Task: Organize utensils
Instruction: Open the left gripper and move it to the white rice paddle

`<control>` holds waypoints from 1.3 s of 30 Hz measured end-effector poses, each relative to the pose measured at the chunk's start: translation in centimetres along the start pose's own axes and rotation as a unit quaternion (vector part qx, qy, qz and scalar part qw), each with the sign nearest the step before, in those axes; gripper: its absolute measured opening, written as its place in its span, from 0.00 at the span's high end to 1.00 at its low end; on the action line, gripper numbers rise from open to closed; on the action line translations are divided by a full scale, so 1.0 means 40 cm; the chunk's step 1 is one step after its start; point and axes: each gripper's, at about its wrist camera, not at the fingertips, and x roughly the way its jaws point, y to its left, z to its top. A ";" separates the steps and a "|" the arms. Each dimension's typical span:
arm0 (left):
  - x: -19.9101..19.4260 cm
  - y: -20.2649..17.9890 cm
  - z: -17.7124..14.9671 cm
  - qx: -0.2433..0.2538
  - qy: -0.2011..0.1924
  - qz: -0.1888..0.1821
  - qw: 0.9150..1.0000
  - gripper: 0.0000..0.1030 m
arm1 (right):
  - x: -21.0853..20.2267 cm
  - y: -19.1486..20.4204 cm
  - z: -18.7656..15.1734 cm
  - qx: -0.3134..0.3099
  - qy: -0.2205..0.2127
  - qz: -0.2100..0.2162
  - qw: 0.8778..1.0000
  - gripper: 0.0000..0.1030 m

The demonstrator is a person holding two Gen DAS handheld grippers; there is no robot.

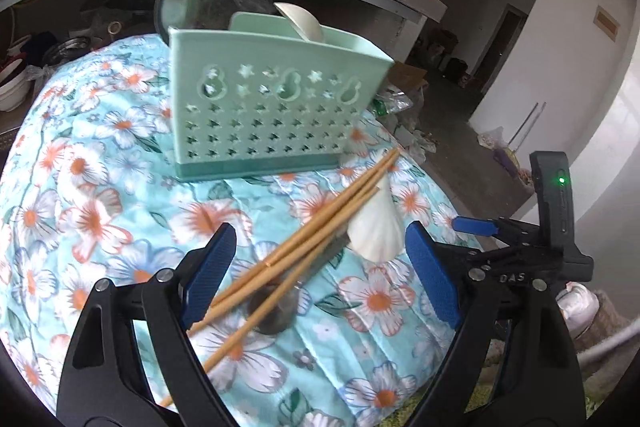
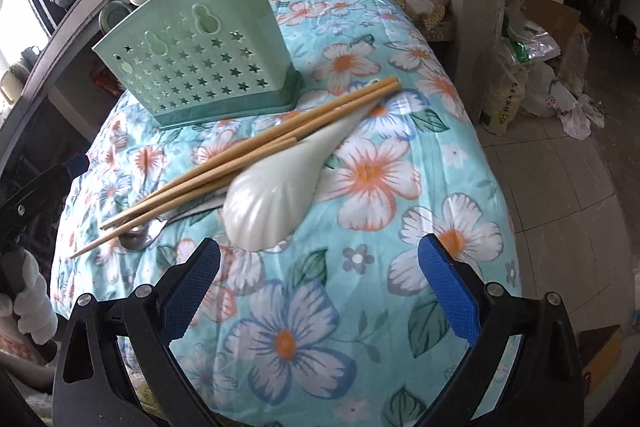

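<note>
On a floral cloth [image 2: 360,287], wooden chopsticks [image 2: 248,163], a white ladle [image 2: 276,203] and a metal spoon [image 2: 140,237] are piled together, a green utensil holder [image 2: 192,67] standing at eleven o'clock. Left gripper [image 1: 320,271] and right gripper [image 2: 320,283] are held wide open, empty.

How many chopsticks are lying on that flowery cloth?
4, as far as I can tell: the chopsticks lie in one loose bundle in front of the green holder, across the white spoon and a metal spoon. More could be hidden underneath.
</note>
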 end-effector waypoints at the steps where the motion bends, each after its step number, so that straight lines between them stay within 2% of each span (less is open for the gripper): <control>1: 0.012 -0.013 -0.006 0.005 0.005 -0.011 1.000 0.23 | 0.001 -0.013 -0.002 0.007 -0.002 0.006 1.000 0.06; 8: 0.103 -0.077 -0.040 0.004 0.052 -0.086 0.995 0.43 | 0.004 -0.084 0.008 0.059 -0.016 0.040 0.997 0.06; 10: 0.134 -0.080 -0.049 -0.008 0.068 -0.103 0.992 0.55 | 0.012 -0.093 0.013 0.069 -0.012 0.054 0.996 0.06; 13: 0.183 -0.072 -0.062 -0.036 0.093 -0.116 0.988 0.66 | 0.024 -0.100 0.013 0.075 -0.006 0.067 0.995 0.06; 15: 0.211 -0.063 -0.076 -0.061 0.104 -0.124 0.985 0.68 | 0.029 -0.103 0.015 0.075 -0.005 0.072 0.995 0.06; 19: 0.263 -0.035 -0.088 -0.109 0.117 -0.140 0.977 0.69 | 0.028 -0.109 0.013 0.073 -0.004 0.082 0.994 0.06; 25: 0.296 -0.004 -0.084 -0.157 0.103 -0.168 0.968 0.70 | 0.027 -0.122 0.012 0.080 -0.007 0.098 0.992 0.06; 30: 0.317 -0.011 -0.074 -0.167 0.111 -0.163 0.966 0.70 | 0.025 -0.127 0.009 0.085 -0.010 0.107 0.991 0.06; 34: 0.301 -0.017 -0.068 -0.165 0.114 -0.152 0.968 0.70 | 0.023 -0.136 0.015 0.093 -0.009 0.114 0.989 0.10; 39: 0.264 -0.027 -0.061 -0.121 0.112 -0.120 0.979 0.70 | 0.017 -0.145 0.026 0.102 -0.008 0.120 0.988 0.22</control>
